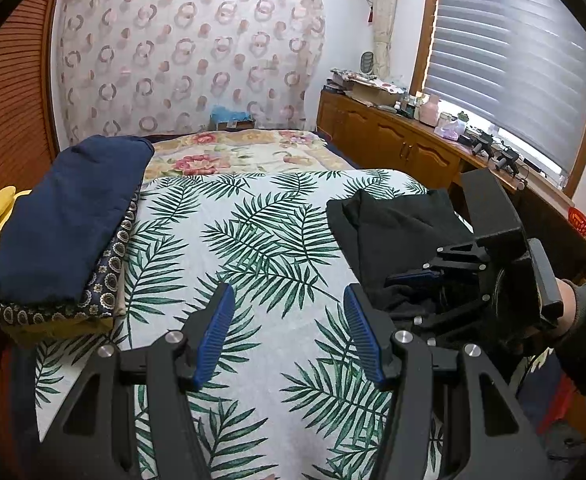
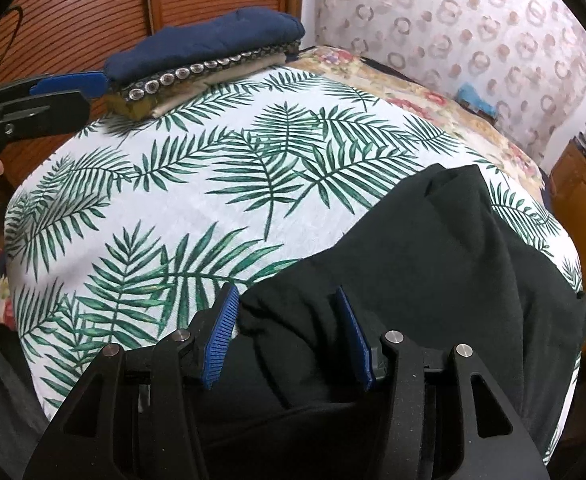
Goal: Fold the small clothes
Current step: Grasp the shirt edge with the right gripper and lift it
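On the near right side of the bed [image 1: 253,240], a black garment [image 2: 433,248] is laid in a loose heap on the leaf-print cover, not yet folded. The right gripper [image 2: 287,334] is held low over the near edge of this cloth. Its blue pads [image 2: 221,344] are set apart on either side of a fold, and no squeeze is seen yet, so nothing is held. It is likely placed there so an edge can be picked up.

The left gripper [image 1: 289,332] is kept over the bare middle of the cover, its fingers wide and empty, perhaps so it is ready to help.

At the far left, a pile of folded clothes [image 1: 65,232] is stacked, with a dark blue piece on top. Finished pieces seem to be put there, out of the way.
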`<state>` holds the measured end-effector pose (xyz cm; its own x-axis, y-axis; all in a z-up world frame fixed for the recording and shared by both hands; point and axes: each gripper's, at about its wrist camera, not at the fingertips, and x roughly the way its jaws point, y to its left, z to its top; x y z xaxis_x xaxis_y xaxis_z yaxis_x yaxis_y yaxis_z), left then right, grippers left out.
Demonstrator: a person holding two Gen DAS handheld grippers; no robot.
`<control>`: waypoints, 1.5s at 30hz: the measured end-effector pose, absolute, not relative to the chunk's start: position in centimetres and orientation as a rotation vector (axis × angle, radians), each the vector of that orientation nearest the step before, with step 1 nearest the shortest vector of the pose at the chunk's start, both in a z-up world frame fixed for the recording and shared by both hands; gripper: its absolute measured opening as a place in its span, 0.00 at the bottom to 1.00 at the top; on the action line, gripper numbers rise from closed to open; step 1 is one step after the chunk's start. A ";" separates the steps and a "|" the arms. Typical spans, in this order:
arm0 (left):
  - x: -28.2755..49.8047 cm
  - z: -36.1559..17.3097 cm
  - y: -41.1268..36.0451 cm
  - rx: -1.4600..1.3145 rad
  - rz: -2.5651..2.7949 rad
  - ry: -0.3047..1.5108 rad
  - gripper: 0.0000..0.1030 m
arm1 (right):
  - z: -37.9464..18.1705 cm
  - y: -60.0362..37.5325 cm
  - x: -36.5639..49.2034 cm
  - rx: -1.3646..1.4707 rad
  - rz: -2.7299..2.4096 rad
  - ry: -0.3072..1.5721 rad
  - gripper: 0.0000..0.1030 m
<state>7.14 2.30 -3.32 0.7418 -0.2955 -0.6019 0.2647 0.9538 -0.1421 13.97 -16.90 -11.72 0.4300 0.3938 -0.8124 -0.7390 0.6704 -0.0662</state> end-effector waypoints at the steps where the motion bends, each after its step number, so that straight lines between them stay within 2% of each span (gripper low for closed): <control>1: 7.1 -3.4 2.2 -0.048 -0.308 0.669 0.54 | -11.7 -17.0 14.0 -0.453 0.739 0.864 0.38; 2: 7.0 -3.5 2.2 -0.047 -0.310 0.670 0.54 | -11.7 -17.1 14.0 -0.453 0.742 0.861 0.33; 4: 7.1 -3.6 2.1 -0.046 -0.311 0.674 0.54 | -11.3 -17.4 14.1 -0.439 0.750 0.851 0.16; 7: 7.2 -3.8 2.0 -0.047 -0.312 0.681 0.54 | -9.9 -18.6 14.3 -0.383 0.758 0.818 0.09; 18: 7.2 -4.4 0.7 -0.041 -0.352 0.702 0.54 | -2.4 -26.2 18.2 -0.343 0.560 0.659 0.06; 30: 7.6 -5.3 -0.8 -0.035 -0.399 0.740 0.54 | -2.5 -33.9 24.9 -0.378 0.255 0.698 0.06; 36: 7.5 -5.7 -1.5 -0.027 -0.414 0.751 0.54 | -5.1 -35.5 26.8 -0.404 0.118 0.731 0.08; 37: 7.4 -5.7 -1.6 -0.026 -0.418 0.753 0.54 | -5.4 -35.6 26.8 -0.403 0.110 0.736 0.18; 39: 7.3 -5.8 -1.9 -0.022 -0.425 0.757 0.54 | -5.4 -35.9 26.2 -0.395 0.090 0.730 0.31; 45: 7.0 -6.1 -2.9 -0.018 -0.445 0.763 0.54 | -4.7 -35.5 21.7 -0.361 0.184 0.708 0.40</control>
